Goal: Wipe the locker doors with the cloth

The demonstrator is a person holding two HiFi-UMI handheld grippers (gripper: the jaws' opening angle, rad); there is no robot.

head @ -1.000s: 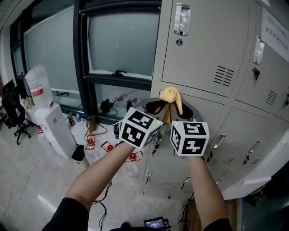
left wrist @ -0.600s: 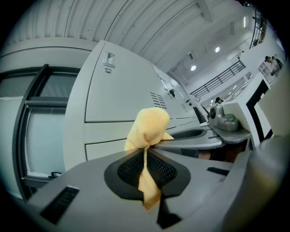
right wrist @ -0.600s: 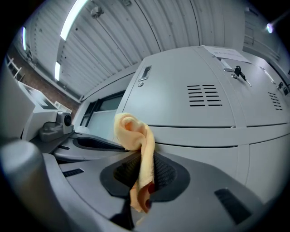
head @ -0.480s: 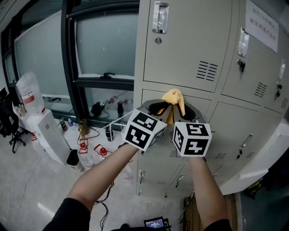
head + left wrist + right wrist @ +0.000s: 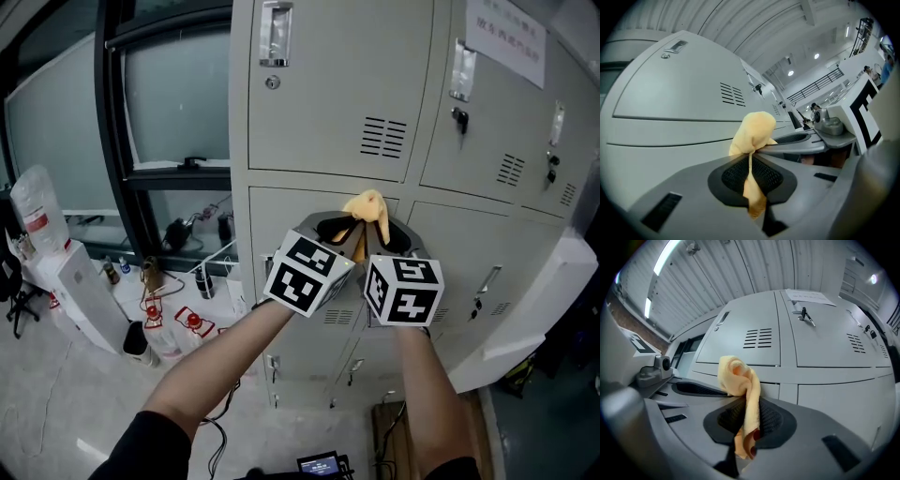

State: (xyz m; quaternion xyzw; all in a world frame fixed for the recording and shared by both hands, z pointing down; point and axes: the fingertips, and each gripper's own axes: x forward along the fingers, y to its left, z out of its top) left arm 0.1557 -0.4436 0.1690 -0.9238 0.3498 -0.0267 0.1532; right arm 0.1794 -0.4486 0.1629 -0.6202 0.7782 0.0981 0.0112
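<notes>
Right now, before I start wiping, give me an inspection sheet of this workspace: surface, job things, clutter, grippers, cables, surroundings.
Surface: locker doors, grey, vented, shut in front of the person; no marks seen.
Job's things: yellow cloth, bunched and held up in front of the lockers; whether it touches a door cannot be told.
Clutter: paper notice on an upper door; key hanging in a lock.
Grippers: left hand-held gripper and right hand-held gripper, both shut on the cloth.
Cables: loose cable on the floor beside the lockers.
Surroundings: window, water dispenser, red-capped bottles on the floor.
</notes>
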